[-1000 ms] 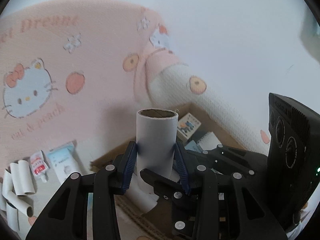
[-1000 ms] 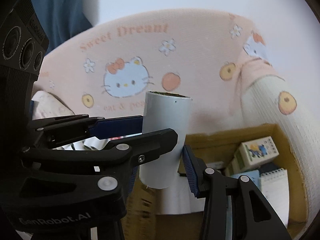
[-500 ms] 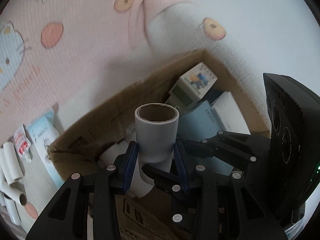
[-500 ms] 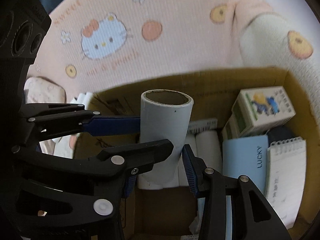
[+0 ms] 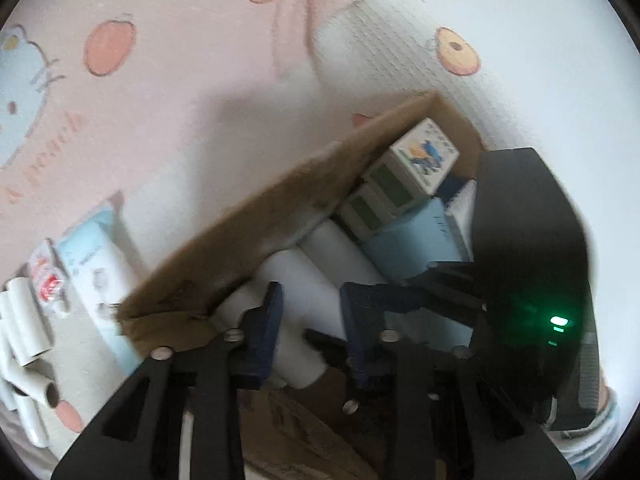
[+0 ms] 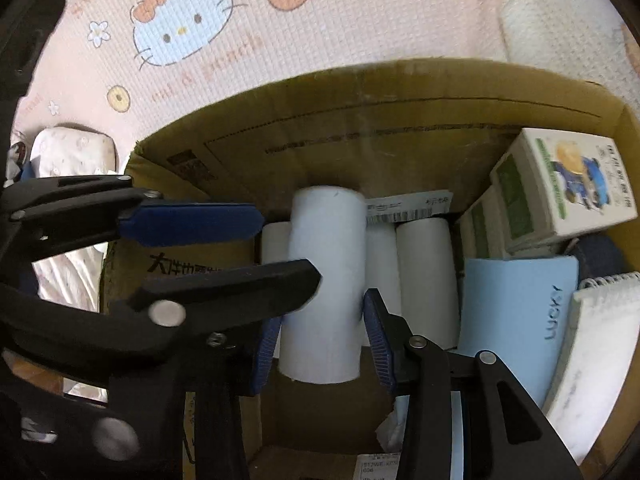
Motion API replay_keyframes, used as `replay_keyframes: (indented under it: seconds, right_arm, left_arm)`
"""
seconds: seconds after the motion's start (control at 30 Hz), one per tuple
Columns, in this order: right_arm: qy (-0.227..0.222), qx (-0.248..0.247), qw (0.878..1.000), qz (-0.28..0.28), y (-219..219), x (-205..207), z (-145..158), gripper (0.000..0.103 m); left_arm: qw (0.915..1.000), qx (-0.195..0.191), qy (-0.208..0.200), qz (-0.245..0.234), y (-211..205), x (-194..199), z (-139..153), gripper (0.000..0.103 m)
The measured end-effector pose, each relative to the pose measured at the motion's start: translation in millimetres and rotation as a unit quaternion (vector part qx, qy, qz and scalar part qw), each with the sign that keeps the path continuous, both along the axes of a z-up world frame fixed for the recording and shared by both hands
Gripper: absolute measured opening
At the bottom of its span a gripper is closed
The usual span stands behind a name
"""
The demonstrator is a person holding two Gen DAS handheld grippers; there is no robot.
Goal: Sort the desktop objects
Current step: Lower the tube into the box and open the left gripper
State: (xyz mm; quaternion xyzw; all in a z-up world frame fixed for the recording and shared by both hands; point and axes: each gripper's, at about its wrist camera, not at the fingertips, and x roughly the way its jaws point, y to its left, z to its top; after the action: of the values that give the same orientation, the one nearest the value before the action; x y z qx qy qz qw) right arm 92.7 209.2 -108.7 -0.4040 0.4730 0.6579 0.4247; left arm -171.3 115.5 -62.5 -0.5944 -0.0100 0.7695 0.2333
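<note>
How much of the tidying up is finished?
Several paper tubes, small boxes and a notebook already lie in the cardboard box. The left gripper and right gripper, jaws closing, both clamp one held tube low inside it. Loose tubes and packets wait outside on the blanket.

In your left wrist view the whole picture is smeared by motion, so the print on the small carton (image 5: 424,156) in the cardboard box (image 5: 256,232) cannot be read. The black body of the right gripper (image 5: 524,248) covers the right part of the box, and you see only an edge of the notebook (image 5: 464,208) there. The loose white tubes (image 5: 24,320) at the left are cut by the picture's edge.

In your right wrist view the finger of the left gripper (image 6: 224,292) hides the lower left side of the white tube (image 6: 326,280). The white tubes behind it (image 6: 426,276) show only partly. The spiral notebook (image 6: 592,344) runs out of the frame.
</note>
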Motion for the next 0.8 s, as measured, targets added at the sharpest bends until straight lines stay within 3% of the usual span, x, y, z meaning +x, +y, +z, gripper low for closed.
replay_keyframes:
  seconds: [0.13, 0.4, 0.53, 0.67, 0.8]
  right_arm:
    - [-0.029, -0.035, 0.999, -0.002, 4.9, -1.3, -13.1, 0.038]
    - [-0.052, -0.049, 0.997, 0.012, 7.3, -6.3, -25.9, 0.038]
    - [-0.034, -0.020, 0.999, 0.008, 2.4, -5.0, -8.9, 0.038]
    - [-0.075, 0.017, 0.997, 0.015, -10.8, -13.3, 16.1, 0.038]
    - [-0.077, 0.063, 0.995, 0.015, -27.5, -25.3, 48.6, 0.038]
  left_arm:
    - [0.9999, 0.001, 0.009, -0.005, -7.7, 1.3, 0.6, 0.019]
    - [0.9994, 0.027, 0.015, -0.014, -21.0, 1.5, 3.0, 0.016]
    - [0.9976, 0.044, 0.051, -0.019, -29.6, 7.7, 14.5, 0.016]
    - [0.9930, 0.077, 0.089, -0.012, -46.5, 14.5, 28.6, 0.016]
    - [0.9847, 0.113, 0.133, 0.004, -71.1, 23.8, 43.3, 0.016]
